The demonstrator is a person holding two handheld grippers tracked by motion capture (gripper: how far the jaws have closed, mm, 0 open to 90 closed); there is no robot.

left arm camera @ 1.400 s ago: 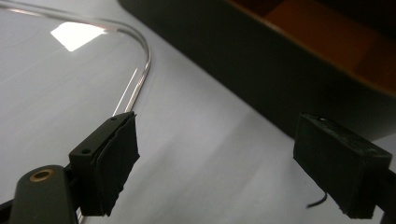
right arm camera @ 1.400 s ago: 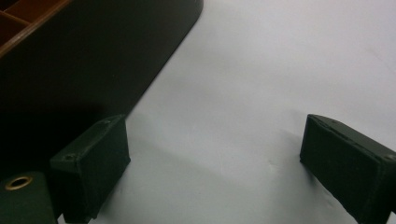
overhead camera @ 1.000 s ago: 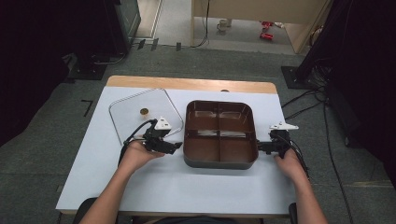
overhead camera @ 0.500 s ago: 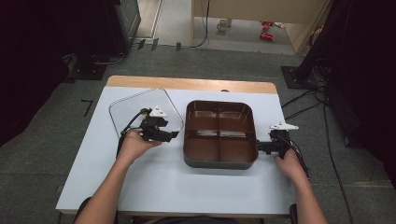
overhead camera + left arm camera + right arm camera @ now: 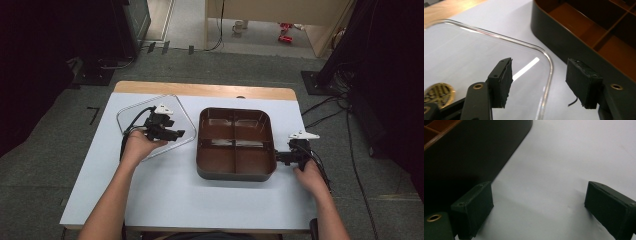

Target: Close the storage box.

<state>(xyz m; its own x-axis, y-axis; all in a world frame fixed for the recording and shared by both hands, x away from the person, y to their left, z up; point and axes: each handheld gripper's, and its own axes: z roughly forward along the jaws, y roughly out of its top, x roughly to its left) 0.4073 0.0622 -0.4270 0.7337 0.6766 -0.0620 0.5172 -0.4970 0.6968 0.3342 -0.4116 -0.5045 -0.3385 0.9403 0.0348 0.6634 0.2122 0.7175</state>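
- right gripper (image 5: 537, 208): two black jaws rise from the bottom of the frame, spread wide, nothing between them
- left jaw at lower left, brass-coloured rivet at the far lower-left corner; right jaw at lower right, cut by the frame edge
- dark tray (image 5: 471, 152) fills the upper left, curved outer wall, brown inside with a divider just visible at the top-left corner
- left jaw just beside the tray wall; contact unclear in shadow
- white table (image 5: 574, 157) across the centre and right, bare between the jaws
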